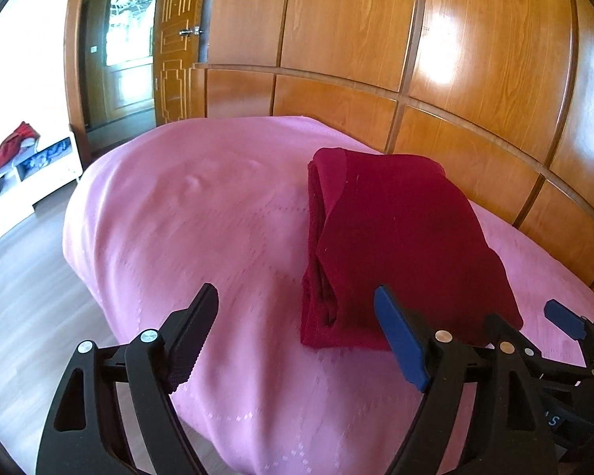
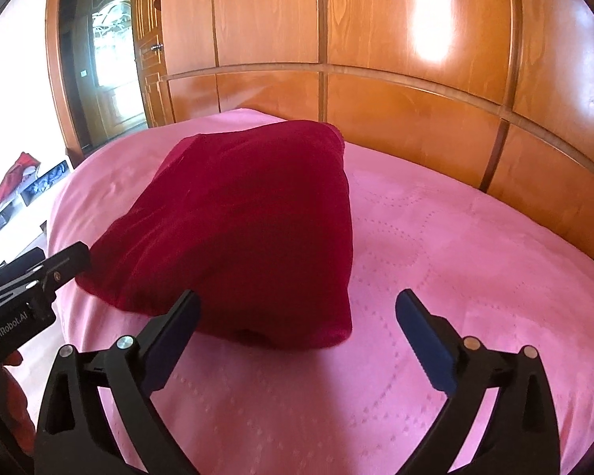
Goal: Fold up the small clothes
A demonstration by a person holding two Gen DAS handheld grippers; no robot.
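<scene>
A dark red garment (image 1: pixel 396 245) lies folded into a compact stack on the pink bed cover (image 1: pixel 202 217). My left gripper (image 1: pixel 297 304) is open and empty, just in front of the garment's near left corner. My right gripper (image 2: pixel 297 304) is open and empty, with the garment (image 2: pixel 241 221) just ahead of its left finger. The right gripper's blue pad (image 1: pixel 566 318) shows at the right edge of the left wrist view. The left gripper's body (image 2: pixel 31 277) shows at the left edge of the right wrist view.
A wooden panelled wall (image 1: pixel 415 59) runs close behind the bed. A wooden door (image 1: pixel 174 47) stands at the back left. A white low shelf (image 1: pixel 23 182) with a red cloth on it stands on the wood floor (image 1: pixel 27 297) at the left.
</scene>
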